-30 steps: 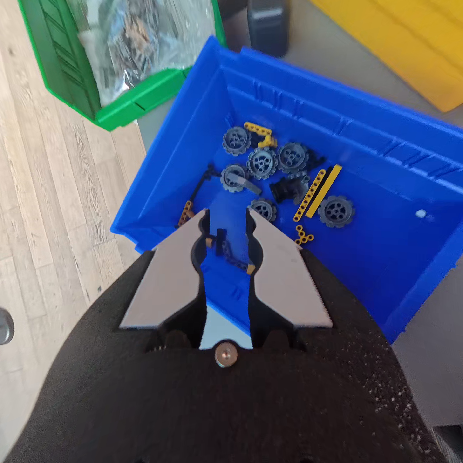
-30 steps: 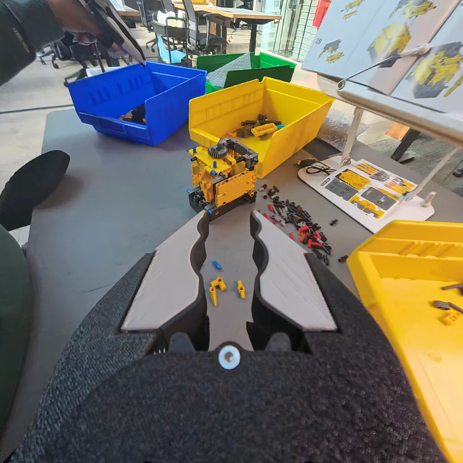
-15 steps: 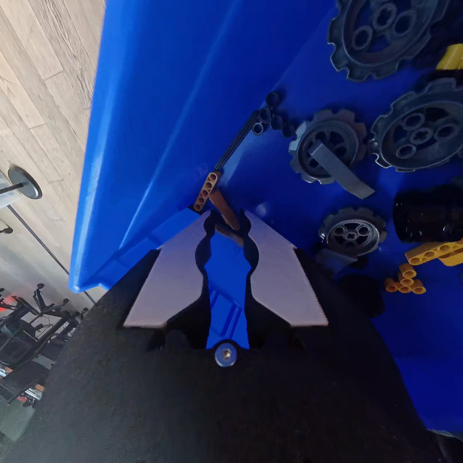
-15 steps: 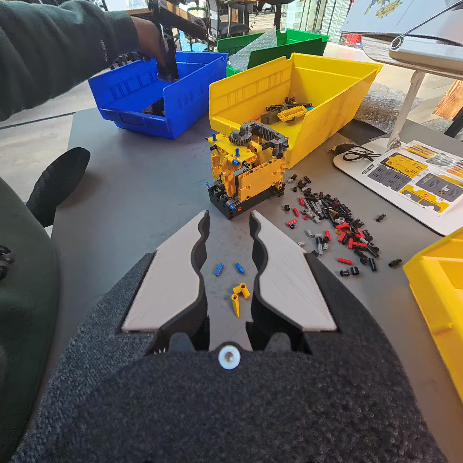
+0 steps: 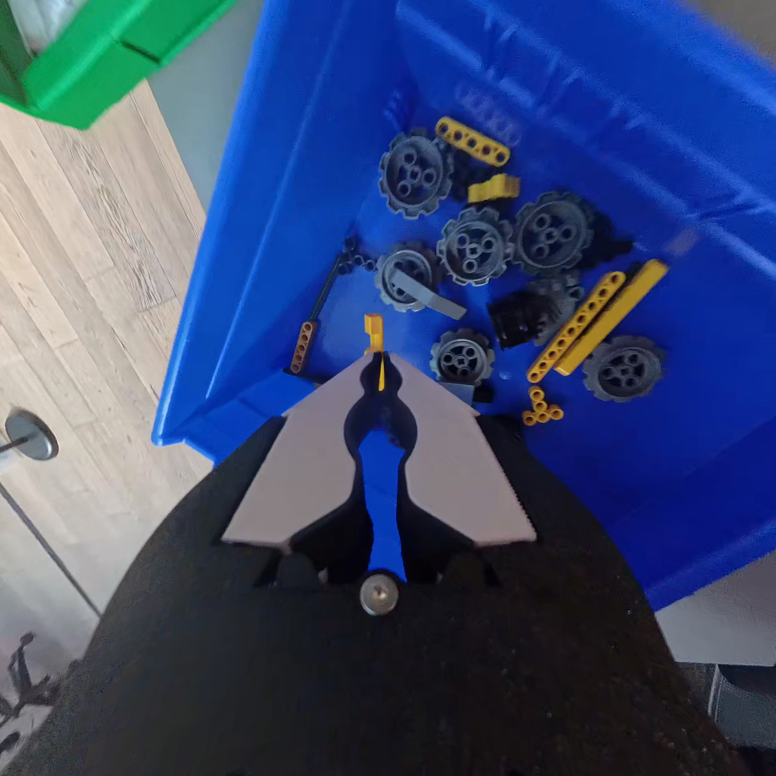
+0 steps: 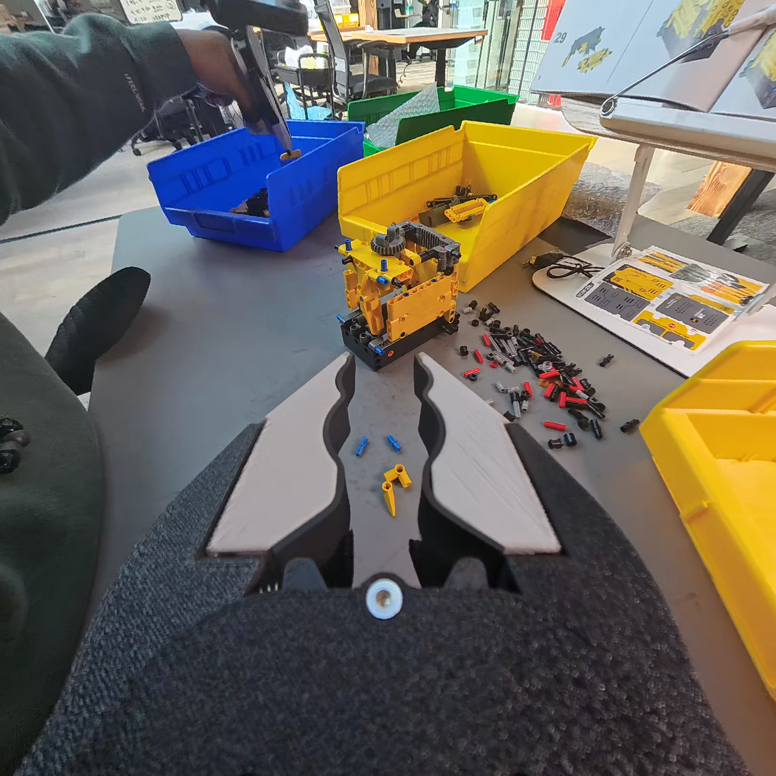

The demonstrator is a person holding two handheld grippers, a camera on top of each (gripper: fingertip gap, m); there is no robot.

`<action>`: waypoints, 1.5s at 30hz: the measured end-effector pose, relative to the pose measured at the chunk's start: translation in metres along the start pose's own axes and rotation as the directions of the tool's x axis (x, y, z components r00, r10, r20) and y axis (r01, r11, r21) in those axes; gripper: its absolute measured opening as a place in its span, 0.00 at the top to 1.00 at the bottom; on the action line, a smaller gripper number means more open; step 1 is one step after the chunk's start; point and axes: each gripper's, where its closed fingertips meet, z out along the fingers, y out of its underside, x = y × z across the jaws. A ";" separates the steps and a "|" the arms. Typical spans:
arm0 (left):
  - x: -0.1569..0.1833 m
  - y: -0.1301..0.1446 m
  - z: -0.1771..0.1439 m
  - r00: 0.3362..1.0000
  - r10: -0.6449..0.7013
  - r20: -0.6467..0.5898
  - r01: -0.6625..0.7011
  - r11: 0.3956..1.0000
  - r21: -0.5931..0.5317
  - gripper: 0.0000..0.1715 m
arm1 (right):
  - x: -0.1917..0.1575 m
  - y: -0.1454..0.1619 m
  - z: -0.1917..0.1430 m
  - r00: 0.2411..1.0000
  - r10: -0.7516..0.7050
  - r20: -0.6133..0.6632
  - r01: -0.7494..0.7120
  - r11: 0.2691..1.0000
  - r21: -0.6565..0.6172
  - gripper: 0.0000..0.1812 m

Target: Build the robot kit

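Observation:
My left gripper (image 5: 379,356) is shut on a small yellow piece (image 5: 374,336) and holds it above the blue bin (image 5: 268,176). The bin's floor holds several grey toothed wheels (image 5: 474,245), yellow beams (image 5: 596,319) and black parts. In the right wrist view the left gripper (image 6: 289,152) hangs over the blue bin (image 6: 218,184) with the yellow piece (image 6: 290,155) at its tips. My right gripper (image 6: 383,361) is open and empty, low over the grey table (image 6: 218,336). Between its fingers lie two blue pins (image 6: 378,444) and a yellow connector (image 6: 395,483). The yellow and black model (image 6: 401,294) stands just beyond its tips.
A yellow bin (image 6: 470,184) with parts stands behind the model, a green bin (image 6: 432,109) behind that. A pile of red, black and grey pins (image 6: 541,386) lies to the right. Another yellow bin (image 6: 722,483) is at the right edge. An instruction booklet on a stand (image 6: 672,63) and a sticker sheet (image 6: 659,298) are at the far right. Some 60 centimeters of space lies between my two pairs of fingers.
My left gripper went down into the blue bin's corner, shut on a small yellow piece and has risen with it. My right gripper has drifted slightly, still open over the table.

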 end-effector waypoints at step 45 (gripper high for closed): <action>0.487 -0.050 -0.143 0.462 0.828 -0.317 -0.162 0.431 0.888 0.83 | -0.078 0.009 0.054 0.916 -0.232 0.327 0.219 0.973 0.077 0.92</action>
